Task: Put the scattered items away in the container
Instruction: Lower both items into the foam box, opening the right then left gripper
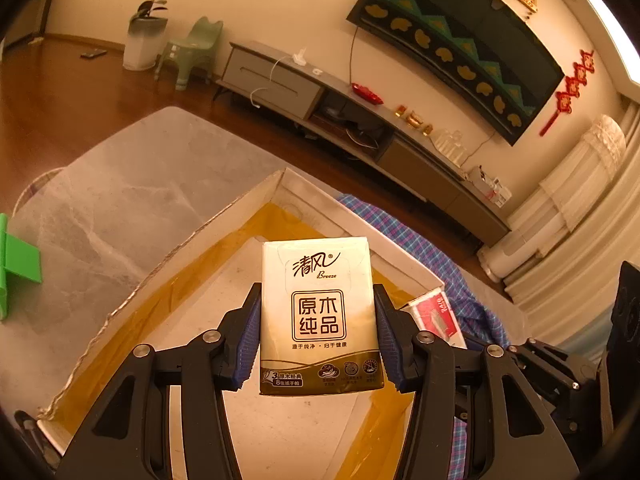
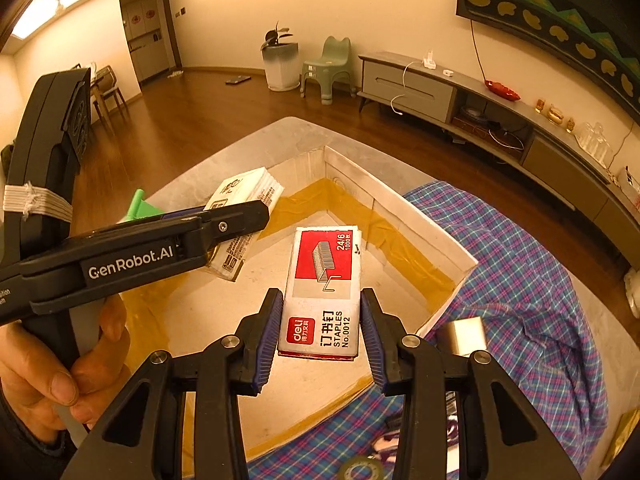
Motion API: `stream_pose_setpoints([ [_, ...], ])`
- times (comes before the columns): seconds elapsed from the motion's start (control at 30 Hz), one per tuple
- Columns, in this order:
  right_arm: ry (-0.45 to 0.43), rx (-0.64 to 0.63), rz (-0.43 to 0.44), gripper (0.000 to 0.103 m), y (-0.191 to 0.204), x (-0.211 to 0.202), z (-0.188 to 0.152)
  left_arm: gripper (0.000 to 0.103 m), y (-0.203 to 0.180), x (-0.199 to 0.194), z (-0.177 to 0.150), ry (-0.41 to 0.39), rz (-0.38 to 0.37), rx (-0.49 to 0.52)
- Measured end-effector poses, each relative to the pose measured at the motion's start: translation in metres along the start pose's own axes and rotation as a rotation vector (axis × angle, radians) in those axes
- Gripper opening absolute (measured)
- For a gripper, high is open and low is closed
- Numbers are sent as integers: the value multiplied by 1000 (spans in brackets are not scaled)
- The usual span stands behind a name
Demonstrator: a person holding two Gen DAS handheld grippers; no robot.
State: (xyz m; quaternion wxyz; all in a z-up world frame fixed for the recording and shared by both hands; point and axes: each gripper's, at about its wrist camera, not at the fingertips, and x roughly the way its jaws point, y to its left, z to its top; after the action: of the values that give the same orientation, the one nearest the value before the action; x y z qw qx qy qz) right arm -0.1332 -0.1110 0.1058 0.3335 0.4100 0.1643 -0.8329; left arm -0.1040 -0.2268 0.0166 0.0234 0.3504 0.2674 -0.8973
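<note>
Box point(image 2: 420, 216) interior bare; held tissue pack point(image 1: 319, 312) and staples point(image 2: 324, 292) above it.

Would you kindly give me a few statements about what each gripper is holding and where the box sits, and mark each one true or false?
1. The left gripper holds a pack of tissues between its fingers. True.
2. The right gripper is empty. False: it grips a box of staples.
3. Both held items hang over the open cardboard box. True.
4. The cardboard box already holds several items. False: its visible floor is bare.
5. A checked cloth lies beside the cardboard box. True.
6. The pack of tissues is bright green. False: it is white and gold.
</note>
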Motion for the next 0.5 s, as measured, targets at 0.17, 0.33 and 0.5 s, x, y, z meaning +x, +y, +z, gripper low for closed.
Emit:
stream_pose_setpoints([
  [0.17, 49, -23, -4, 40, -7, 20, 9, 54, -4, 13, 6, 11, 16, -12],
  [0.33, 89, -61, -7, 40, -7, 38, 14, 54, -2, 28, 12, 32, 37, -47],
  [0.5, 133, -90, -22, 40, -12, 58, 15, 54, 8, 48, 17, 62, 66, -103],
])
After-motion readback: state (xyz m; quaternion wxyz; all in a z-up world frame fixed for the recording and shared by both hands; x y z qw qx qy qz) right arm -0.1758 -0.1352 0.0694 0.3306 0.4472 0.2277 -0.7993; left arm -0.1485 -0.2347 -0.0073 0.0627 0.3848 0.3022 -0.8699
